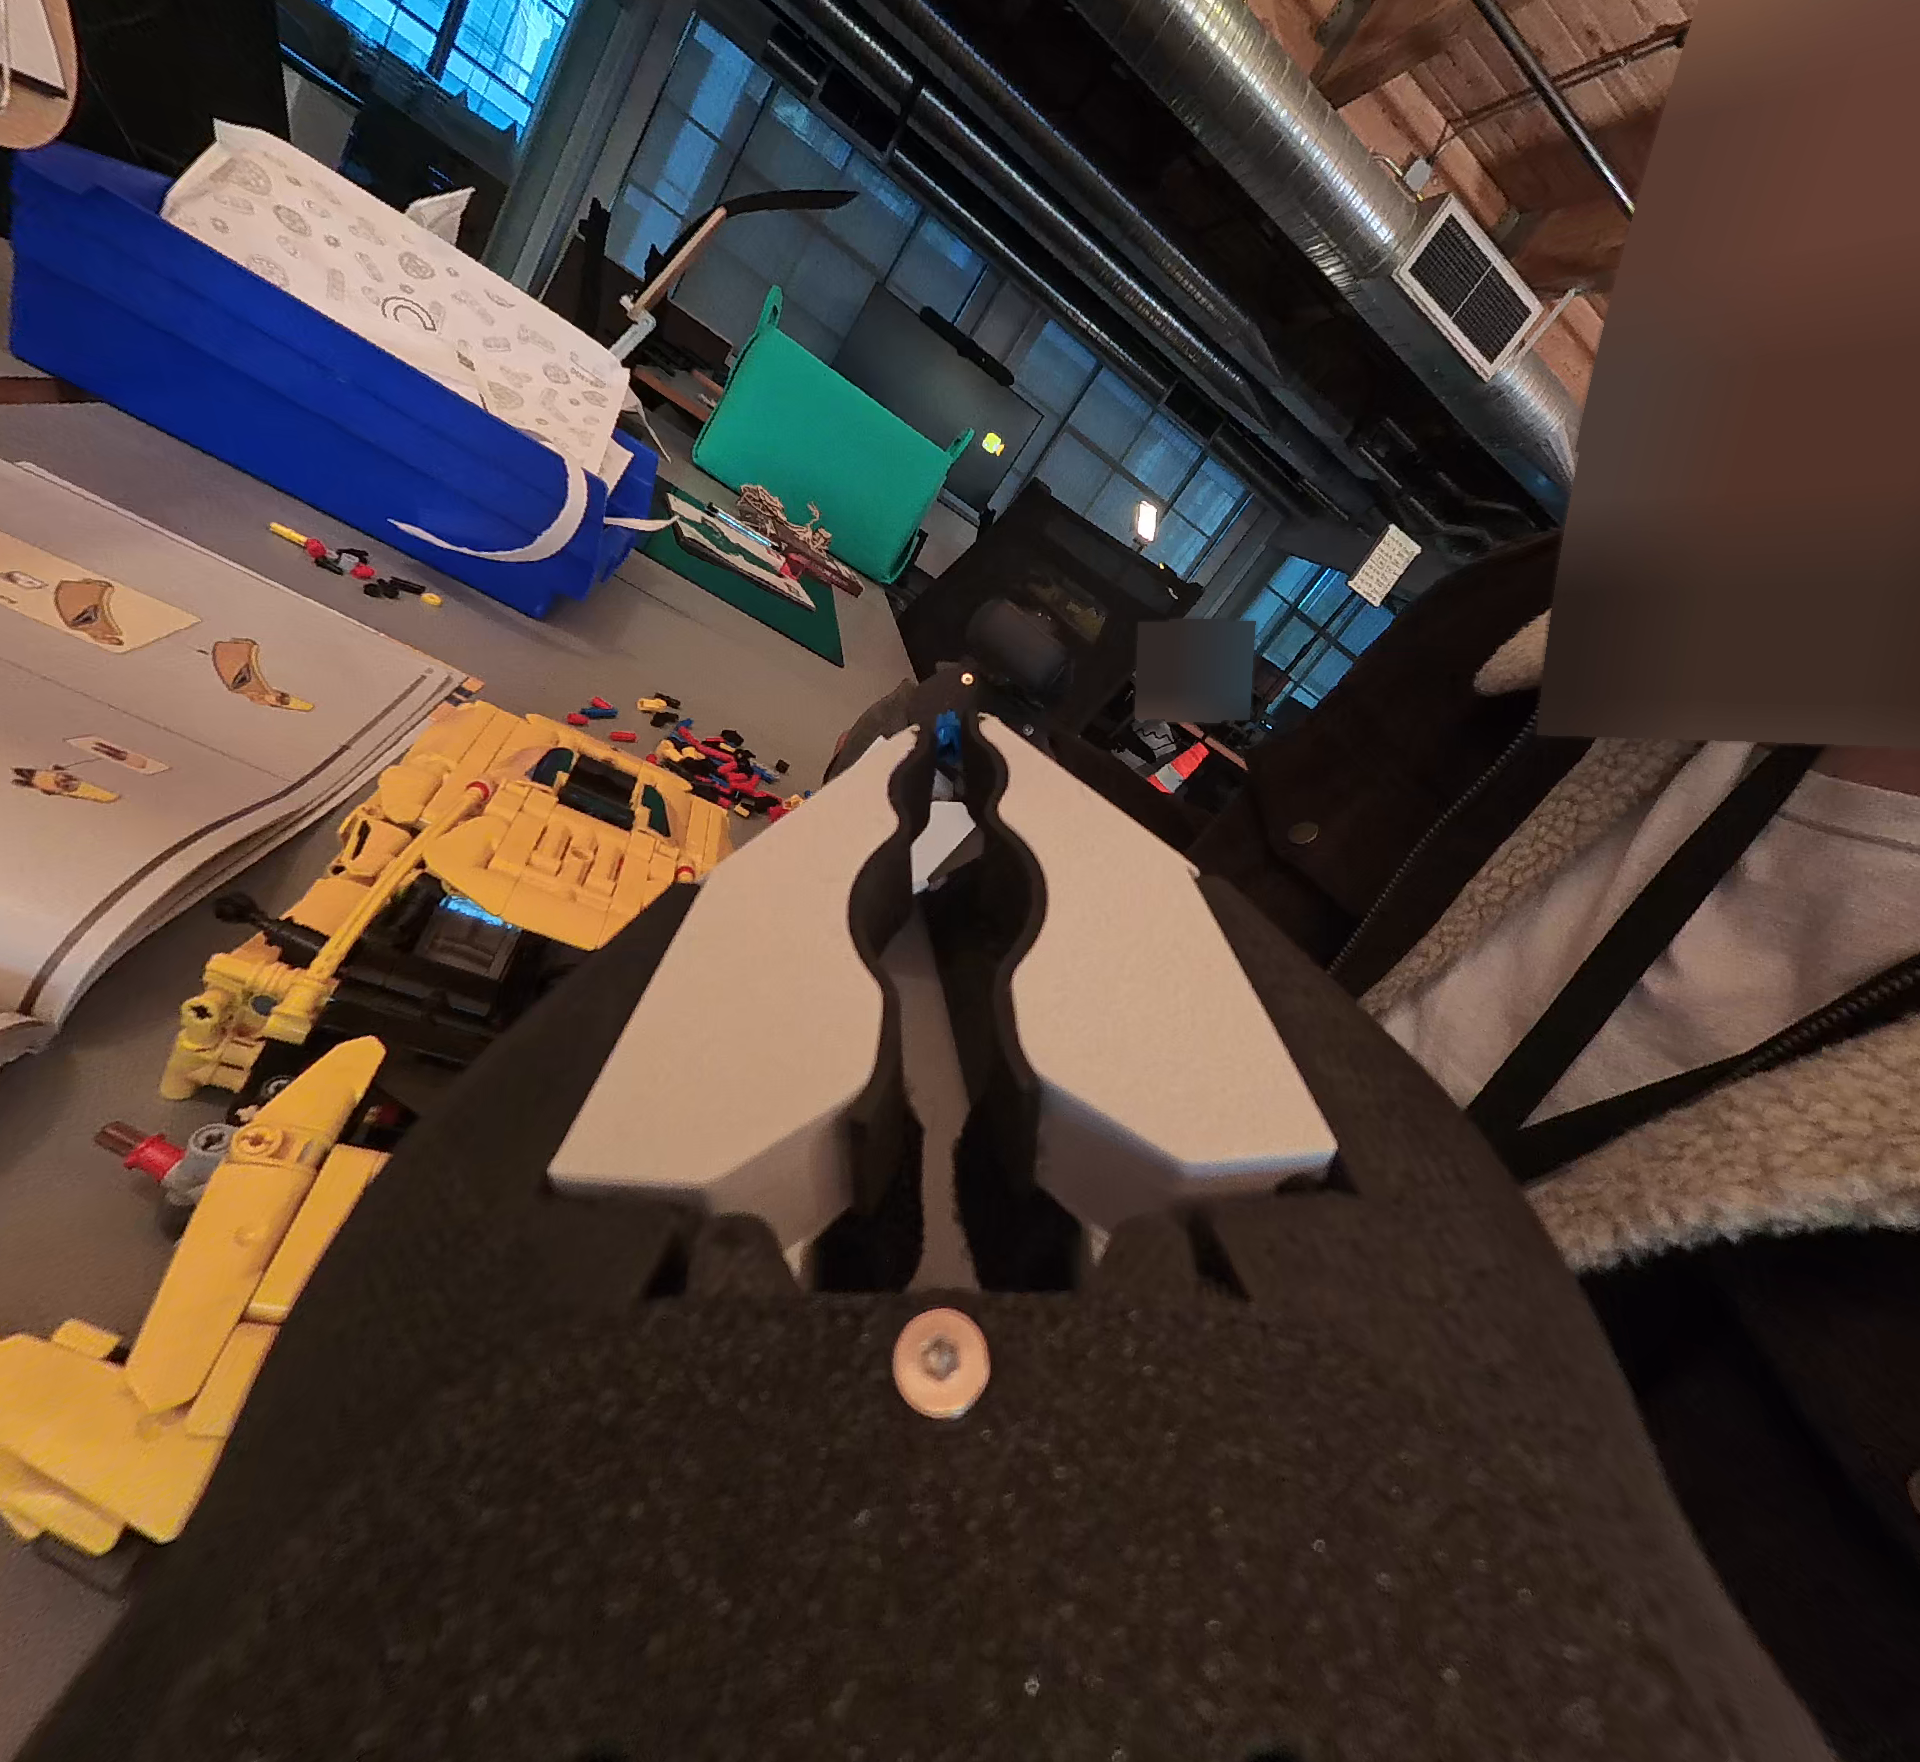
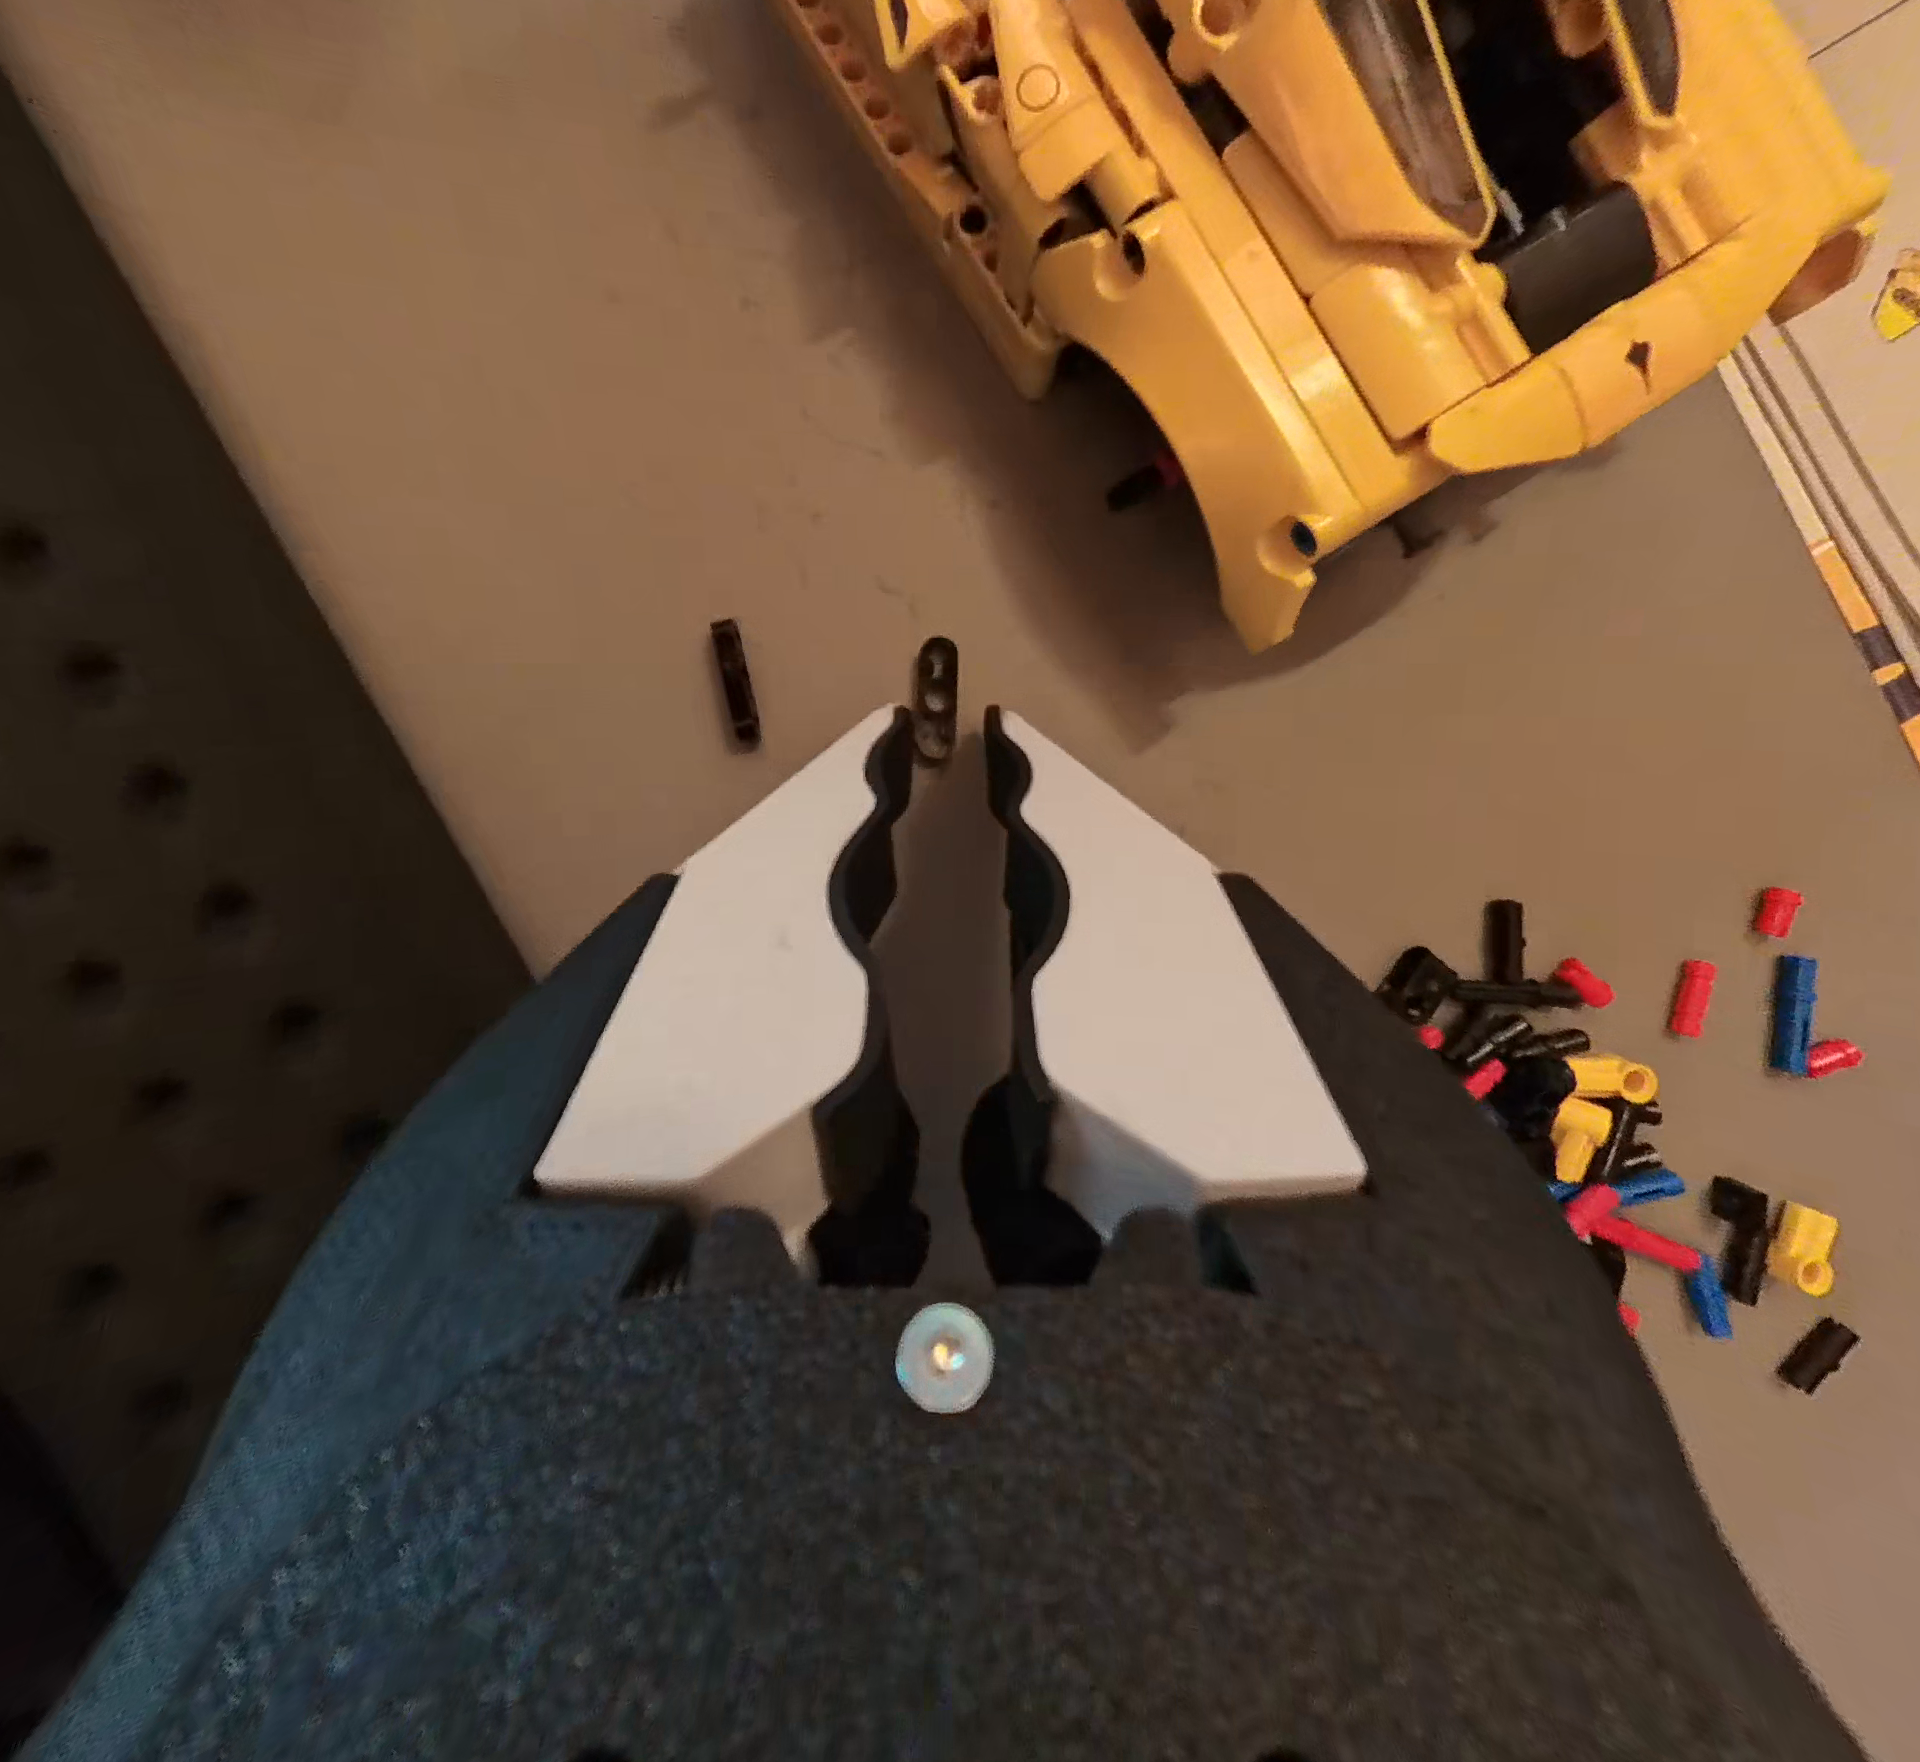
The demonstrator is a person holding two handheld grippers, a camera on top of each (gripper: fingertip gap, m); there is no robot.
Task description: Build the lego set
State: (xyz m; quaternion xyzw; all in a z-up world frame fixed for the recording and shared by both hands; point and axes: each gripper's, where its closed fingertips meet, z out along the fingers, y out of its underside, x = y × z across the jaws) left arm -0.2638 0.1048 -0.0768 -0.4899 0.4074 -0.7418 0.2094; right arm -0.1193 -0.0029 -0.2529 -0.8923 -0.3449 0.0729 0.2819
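My left tool (image 1: 948,738) pinches a small blue piece (image 1: 945,736), lifted off the counter (image 1: 665,611). My right tool (image 2: 940,725) is a bit open around a black piece (image 2: 935,696), near the yellow car (image 2: 1299,185).

On the worktop (image 1: 665,611) the car model (image 1: 499,881) sits just right of the open booklet (image 1: 156,725). A bin (image 1: 312,403) stands behind the booklet, with a paper sheet (image 1: 395,289) in it. Loose small pieces (image 1: 717,756) lie behind the model; a separate panel assembly (image 1: 187,1297) lies before it.
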